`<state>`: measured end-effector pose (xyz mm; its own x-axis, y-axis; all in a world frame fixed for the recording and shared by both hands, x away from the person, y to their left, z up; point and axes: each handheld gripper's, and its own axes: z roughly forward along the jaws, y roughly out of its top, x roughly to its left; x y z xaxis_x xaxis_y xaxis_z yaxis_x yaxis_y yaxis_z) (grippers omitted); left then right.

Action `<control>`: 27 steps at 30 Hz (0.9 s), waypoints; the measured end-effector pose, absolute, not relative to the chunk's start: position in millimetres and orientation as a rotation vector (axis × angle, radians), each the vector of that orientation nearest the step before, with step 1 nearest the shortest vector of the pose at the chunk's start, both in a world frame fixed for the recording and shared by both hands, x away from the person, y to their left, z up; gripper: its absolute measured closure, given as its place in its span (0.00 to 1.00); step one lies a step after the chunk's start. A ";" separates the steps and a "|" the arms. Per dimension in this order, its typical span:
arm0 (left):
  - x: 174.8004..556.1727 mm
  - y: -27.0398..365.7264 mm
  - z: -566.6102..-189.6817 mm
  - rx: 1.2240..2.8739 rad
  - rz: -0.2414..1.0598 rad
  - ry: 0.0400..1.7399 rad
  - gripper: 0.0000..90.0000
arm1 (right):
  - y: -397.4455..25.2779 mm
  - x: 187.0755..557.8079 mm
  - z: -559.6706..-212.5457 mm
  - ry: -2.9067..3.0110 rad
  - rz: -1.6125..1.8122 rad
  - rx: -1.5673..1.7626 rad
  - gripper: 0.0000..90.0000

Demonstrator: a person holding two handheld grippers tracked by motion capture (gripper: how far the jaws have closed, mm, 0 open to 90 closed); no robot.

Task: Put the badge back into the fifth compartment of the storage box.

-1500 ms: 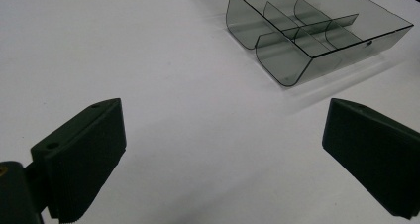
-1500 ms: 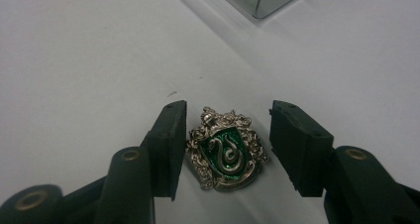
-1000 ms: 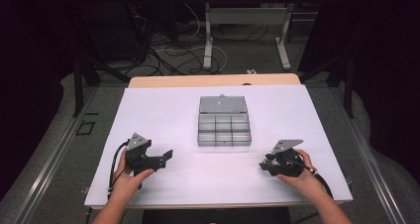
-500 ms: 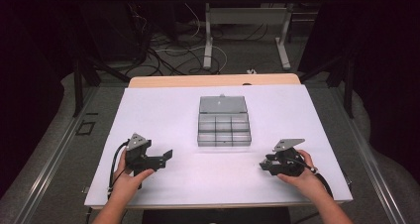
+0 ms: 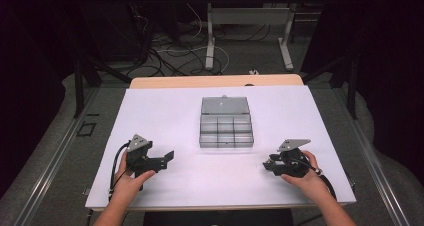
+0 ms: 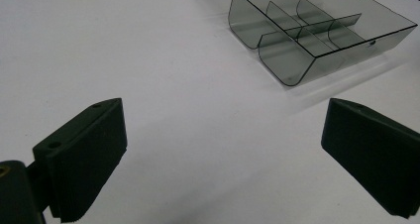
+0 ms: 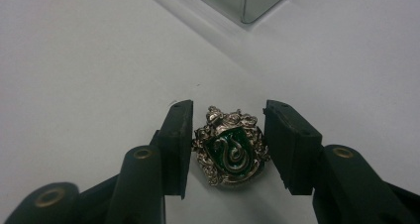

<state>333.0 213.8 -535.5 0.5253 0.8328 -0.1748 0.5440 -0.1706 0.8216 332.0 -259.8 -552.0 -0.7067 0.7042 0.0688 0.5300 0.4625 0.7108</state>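
i see the white surface point(image 5: 165, 111) spread wide under everything, and i take the clear grey compartment box point(image 5: 226, 128) at its middle as my landmark. the box sits with its lid laid back on the far side and its compartments facing up; in the left gripper view its near corner and curved dividers point(image 6: 317, 35) show ahead and to the right of my jaws.

the left gripper point(image 5: 162, 158) rests on the surface nearer me than the box and off to its left, well apart from it, with a hand point(image 5: 127, 183) around its body. its jaws stand wide apart with nothing between them but bare surface.

the right gripper point(image 5: 270, 167) sits nearer me than the box and off to its right. its jaws are drawn in on either side of a small green and silver crest badge point(image 7: 230, 147), which lies flat on the surface; the left one looks to touch its edge, while i cannot tell whether the right one is pressing yet.
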 end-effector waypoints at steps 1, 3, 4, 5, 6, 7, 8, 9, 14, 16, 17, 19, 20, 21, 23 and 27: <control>333.0 213.8 -535.5 1.849 0.396 1.138 0.04 | -259.9 332.0 -551.7 2.471 1.082 1.069 0.61; 333.0 213.4 -535.9 1.844 0.400 1.138 0.04 | -260.4 331.6 -550.7 2.463 1.080 1.084 0.61; 332.9 213.3 -535.9 1.845 0.400 1.137 0.04 | -261.4 332.0 -549.8 2.476 1.069 1.081 0.61; 332.9 213.3 -535.9 1.845 0.400 1.137 0.04 | -261.7 332.4 -550.2 2.473 1.075 1.077 0.61; 332.9 213.2 -535.9 1.845 0.399 1.137 0.04 | -261.1 331.8 -550.6 2.455 1.083 1.096 0.61; 332.9 213.2 -535.9 1.845 0.399 1.137 0.04 | -261.5 332.1 -550.5 2.450 1.082 1.094 0.61; 332.9 213.4 -535.7 1.850 0.396 1.138 0.04 | -261.6 332.2 -550.3 2.449 1.088 1.100 0.61; 333.0 213.4 -535.7 1.849 0.395 1.138 0.04 | -261.6 332.2 -550.0 2.443 1.088 1.111 0.61; 332.9 213.2 -535.7 1.845 0.398 1.139 0.04 | -263.0 333.2 -548.5 2.423 1.094 1.138 0.61; 333.2 213.5 -535.7 1.844 0.400 1.137 0.04 | -263.2 333.4 -547.9 2.417 1.100 1.143 0.61; 333.2 213.8 -535.6 1.846 0.397 1.137 0.04 | -264.0 333.5 -546.9 2.406 1.100 1.145 0.61; 333.0 214.0 -535.4 1.845 0.401 1.140 0.04 | -264.4 333.5 -546.3 2.399 1.106 1.149 0.61; 333.1 214.1 -535.4 1.843 0.402 1.138 0.04 | -265.1 333.9 -545.9 2.393 1.109 1.145 0.61; 333.1 214.0 -535.5 1.840 0.404 1.140 0.04 | -264.9 333.8 -545.6 2.386 1.109 1.159 0.61; 333.2 214.1 -535.5 1.841 0.403 1.140 0.04 | -265.2 333.3 -544.6 2.376 1.110 1.187 0.61; 333.1 214.3 -535.4 1.843 0.401 1.140 0.04 | -268.8 334.8 -543.9 2.357 1.112 1.174 0.61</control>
